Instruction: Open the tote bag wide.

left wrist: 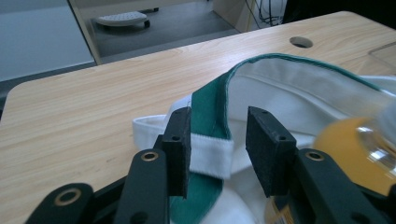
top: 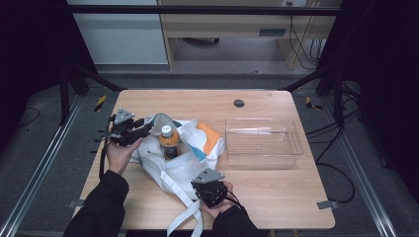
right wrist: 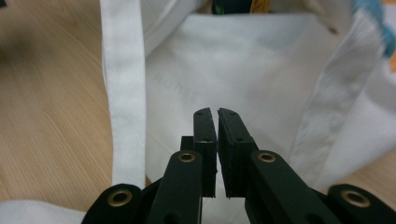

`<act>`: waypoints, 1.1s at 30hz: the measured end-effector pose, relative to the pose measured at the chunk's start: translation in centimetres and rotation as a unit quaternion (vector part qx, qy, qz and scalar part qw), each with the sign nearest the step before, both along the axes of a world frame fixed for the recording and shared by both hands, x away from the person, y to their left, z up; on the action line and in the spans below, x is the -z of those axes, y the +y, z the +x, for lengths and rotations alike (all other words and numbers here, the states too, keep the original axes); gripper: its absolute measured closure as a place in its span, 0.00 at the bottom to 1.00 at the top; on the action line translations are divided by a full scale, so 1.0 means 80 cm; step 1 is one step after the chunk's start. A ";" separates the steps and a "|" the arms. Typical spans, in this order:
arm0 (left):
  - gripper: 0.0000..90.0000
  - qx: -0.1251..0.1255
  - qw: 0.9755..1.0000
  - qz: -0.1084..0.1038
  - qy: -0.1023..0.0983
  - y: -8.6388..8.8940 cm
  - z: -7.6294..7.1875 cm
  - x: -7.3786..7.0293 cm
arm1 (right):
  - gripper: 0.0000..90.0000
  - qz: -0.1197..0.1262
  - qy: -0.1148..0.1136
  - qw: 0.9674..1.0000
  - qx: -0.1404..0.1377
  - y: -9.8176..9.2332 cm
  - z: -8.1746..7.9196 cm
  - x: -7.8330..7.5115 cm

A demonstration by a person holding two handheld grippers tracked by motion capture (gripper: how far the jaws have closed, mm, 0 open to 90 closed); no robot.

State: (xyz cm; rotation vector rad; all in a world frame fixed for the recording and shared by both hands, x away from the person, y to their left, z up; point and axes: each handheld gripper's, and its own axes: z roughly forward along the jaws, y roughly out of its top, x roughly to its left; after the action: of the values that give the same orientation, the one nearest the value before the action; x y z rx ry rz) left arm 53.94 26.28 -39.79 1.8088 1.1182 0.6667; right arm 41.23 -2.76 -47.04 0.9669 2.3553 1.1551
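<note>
On the wooden table (top: 276,197), left of centre, a white cloth bag (top: 173,165) lies slumped with its mouth open, an orange bottle (top: 169,140) standing inside. A clear plastic tray (top: 263,138) sits just to its right, empty. The bag looks soft and light and will likely sag, so best taken at the green-edged rim (left wrist: 212,109) or a strap (right wrist: 123,93); the bottle looks smooth and maybe slippery, so grip it at the neck. Left gripper (left wrist: 219,140) stands about half open, with the rim between its jaws but not pinched. Right gripper (right wrist: 217,149) is nearly closed over the near side of the cloth; I can't tell if it pinches any.
</note>
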 end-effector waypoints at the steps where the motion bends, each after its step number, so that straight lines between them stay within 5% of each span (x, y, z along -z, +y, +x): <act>1: 0.66 0.000 1.000 -0.003 -0.002 0.004 -0.007 -0.001 | 0.95 0.005 -0.006 1.000 0.000 -0.001 0.000 -0.004; 11: 0.63 -0.001 1.000 -0.007 0.004 0.027 -0.075 0.013 | 0.86 0.028 -0.068 0.997 0.007 -0.008 0.005 -0.046; 16: 0.62 -0.013 1.000 -0.003 0.015 0.028 -0.091 0.028 | 0.85 0.028 -0.085 0.996 0.029 -0.013 0.015 -0.060; 22: 0.59 -0.032 0.999 -0.003 0.023 0.029 -0.082 0.043 | 0.84 0.021 -0.102 0.994 0.046 -0.013 0.029 -0.066; 33: 0.67 -0.035 0.999 0.004 0.038 0.028 -0.055 0.064 | 0.84 0.013 -0.086 0.994 0.062 0.002 0.055 -0.052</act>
State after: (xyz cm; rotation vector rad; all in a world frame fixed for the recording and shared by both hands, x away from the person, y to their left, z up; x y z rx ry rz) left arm 49.58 28.51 -44.95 1.8220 1.2349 0.6488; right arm 45.61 -2.63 -42.89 0.9673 2.1191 1.1738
